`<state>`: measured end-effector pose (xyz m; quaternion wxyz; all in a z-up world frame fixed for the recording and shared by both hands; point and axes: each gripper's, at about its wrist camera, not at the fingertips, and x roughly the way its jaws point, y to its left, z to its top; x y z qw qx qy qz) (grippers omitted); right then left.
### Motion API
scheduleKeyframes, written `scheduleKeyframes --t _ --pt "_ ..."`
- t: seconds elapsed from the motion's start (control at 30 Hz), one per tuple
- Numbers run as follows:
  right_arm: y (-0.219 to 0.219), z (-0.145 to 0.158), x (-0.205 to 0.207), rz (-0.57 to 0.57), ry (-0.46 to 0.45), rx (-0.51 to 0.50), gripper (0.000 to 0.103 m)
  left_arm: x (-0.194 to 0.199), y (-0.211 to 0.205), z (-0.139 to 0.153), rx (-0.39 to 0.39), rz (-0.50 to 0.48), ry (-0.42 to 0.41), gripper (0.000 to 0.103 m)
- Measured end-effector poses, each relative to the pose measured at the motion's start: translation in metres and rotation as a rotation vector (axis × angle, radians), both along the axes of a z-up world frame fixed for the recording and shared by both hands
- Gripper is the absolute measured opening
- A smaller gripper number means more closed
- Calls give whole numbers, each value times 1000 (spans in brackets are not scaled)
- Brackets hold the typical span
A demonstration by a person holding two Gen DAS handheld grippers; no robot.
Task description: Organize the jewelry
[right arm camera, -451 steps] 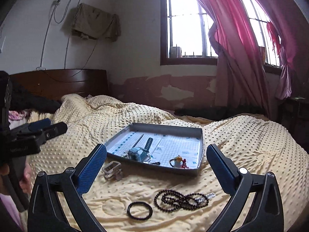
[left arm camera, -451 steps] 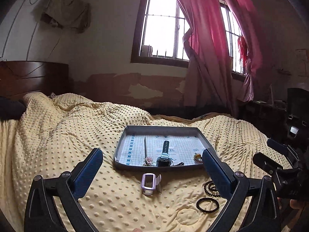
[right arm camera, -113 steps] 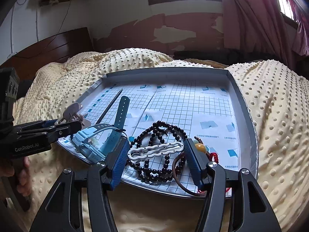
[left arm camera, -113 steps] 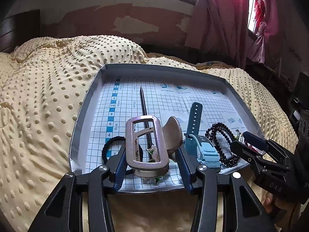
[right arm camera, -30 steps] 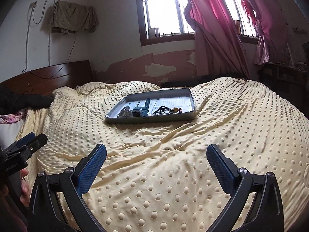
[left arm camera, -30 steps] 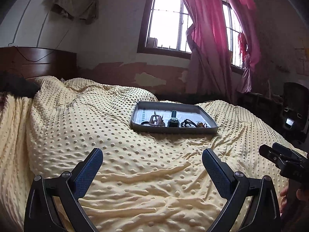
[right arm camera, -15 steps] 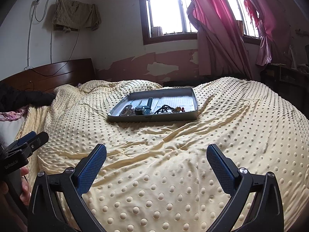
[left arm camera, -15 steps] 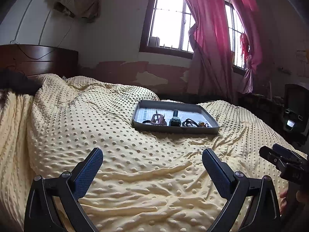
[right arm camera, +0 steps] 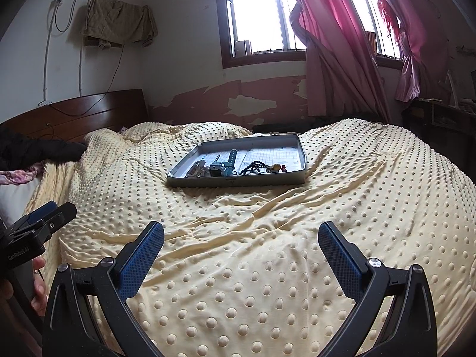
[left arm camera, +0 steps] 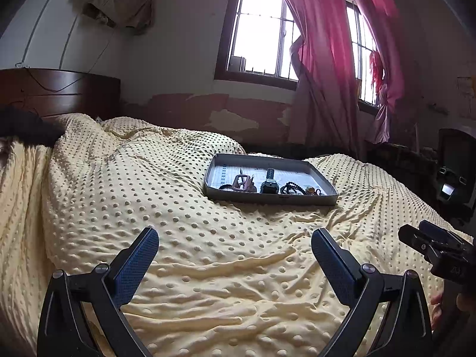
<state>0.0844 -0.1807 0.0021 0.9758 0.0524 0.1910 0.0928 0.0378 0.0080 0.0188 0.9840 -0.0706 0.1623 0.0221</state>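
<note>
Bed (left arm camera: 178, 238) under a yellow dotted blanket (right arm camera: 267, 267), filling the lower two thirds of both views. Dark headboard (left arm camera: 59, 95) at middle left; window (left arm camera: 261, 29) with a pink curtain (left arm camera: 321, 59) at upper centre and upper right.

Grey tray (left arm camera: 267, 198) resting on the blanket, just above centre of the left wrist view, centre and slightly up in the right wrist view (right arm camera: 238, 182). All jewelry lying inside it, crowded along the near edge: left to right in the left wrist view, black hair tie (left arm camera: 225, 187), pinkish buckle (left arm camera: 240, 182), watch (left arm camera: 269, 184) with strap pointing away, black beads (left arm camera: 292, 188), small yellow charm (left arm camera: 311, 189). Thin dark stick (right arm camera: 218, 157) behind the buckle, on the grid liner.

Left hand-held gripper (left arm camera: 235, 253) at bottom of its own view, fingers spread wide, nothing between them, well short of the tray; seen again at lower left of the right wrist view (right arm camera: 41, 223). Right hand-held gripper (right arm camera: 241, 244) likewise spread and empty, at the bottom of its view; visible at lower right edge of the left wrist view (left arm camera: 431, 247).
</note>
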Motion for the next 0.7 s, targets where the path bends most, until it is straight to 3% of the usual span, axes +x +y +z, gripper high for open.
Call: scheduleKeyframes --t 0.7 --pt "1 0 -1 -2 0 1 102 0 -1 0 3 0 0 103"
